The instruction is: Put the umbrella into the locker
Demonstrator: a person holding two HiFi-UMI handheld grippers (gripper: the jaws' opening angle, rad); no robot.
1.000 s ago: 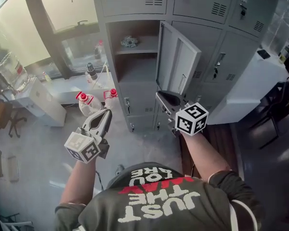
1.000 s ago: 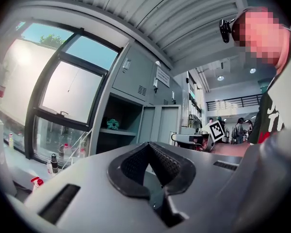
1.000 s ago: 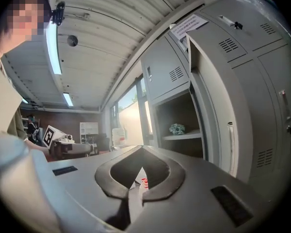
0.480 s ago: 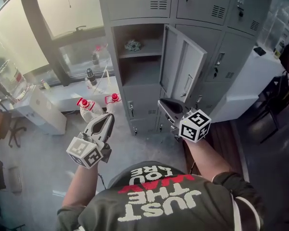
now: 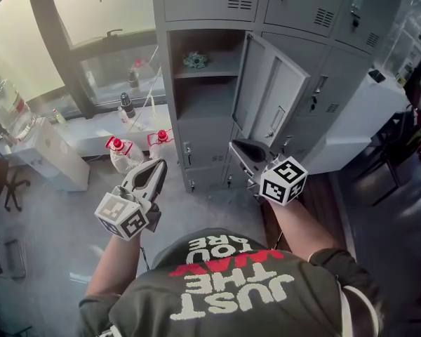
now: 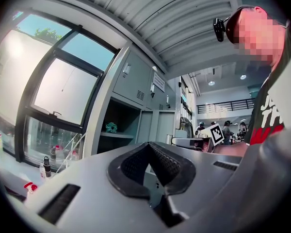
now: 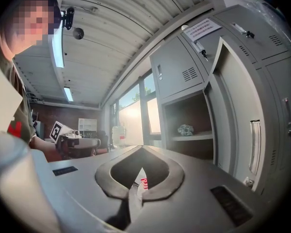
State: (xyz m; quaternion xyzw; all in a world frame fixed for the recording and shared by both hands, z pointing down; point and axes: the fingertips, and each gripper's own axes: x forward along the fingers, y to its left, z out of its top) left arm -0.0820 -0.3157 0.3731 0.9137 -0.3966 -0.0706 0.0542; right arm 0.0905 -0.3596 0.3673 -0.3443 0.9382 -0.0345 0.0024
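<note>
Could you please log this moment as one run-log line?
left tongs: shut, empty | right tongs: shut, empty | locker door: open | umbrella: not in view

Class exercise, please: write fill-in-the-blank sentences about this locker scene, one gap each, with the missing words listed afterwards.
1. The door of one locker stands ____.
2. A small teal thing lies on that locker's ____.
3. The left gripper and the right gripper both have their jaws ____, with nothing between them.
4. The jugs on the floor have ____ caps.

Missing words: open; shelf; shut; red.
</note>
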